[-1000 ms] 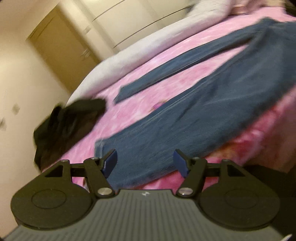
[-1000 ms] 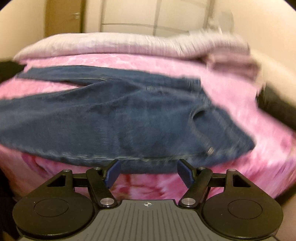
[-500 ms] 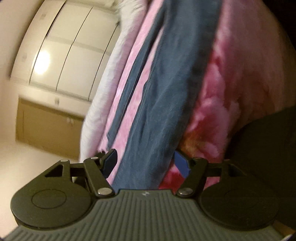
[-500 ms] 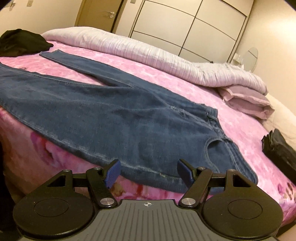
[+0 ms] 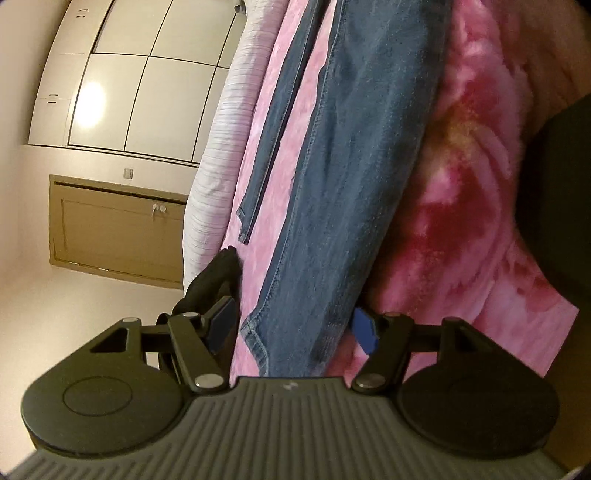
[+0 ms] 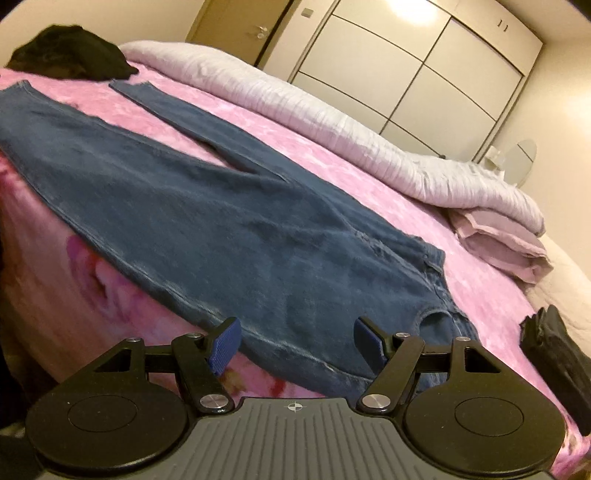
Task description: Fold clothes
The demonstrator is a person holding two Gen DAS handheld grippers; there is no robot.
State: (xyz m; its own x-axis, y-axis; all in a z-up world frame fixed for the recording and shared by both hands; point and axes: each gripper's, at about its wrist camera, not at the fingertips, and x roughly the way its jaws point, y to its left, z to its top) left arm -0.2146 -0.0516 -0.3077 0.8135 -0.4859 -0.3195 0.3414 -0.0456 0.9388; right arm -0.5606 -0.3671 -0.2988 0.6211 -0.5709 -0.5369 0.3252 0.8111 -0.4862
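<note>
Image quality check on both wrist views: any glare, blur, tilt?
Left wrist: scene rolled sideways, lamp glare on the wardrobe, jeans fairly sharp. Right wrist: glare on the wardrobe at the top edge, slight softness on the jeans, strong fisheye bowing.

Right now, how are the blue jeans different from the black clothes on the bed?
The jeans are blue and spread flat with legs stretched out; the black clothes are dark and bunched in a heap. The jeans cover far more bed. Both lie on the pink blanket.

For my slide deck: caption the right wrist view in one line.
Open right gripper nears the waist end of blue denim jeans spread flat on a pink floral blanket.
</note>
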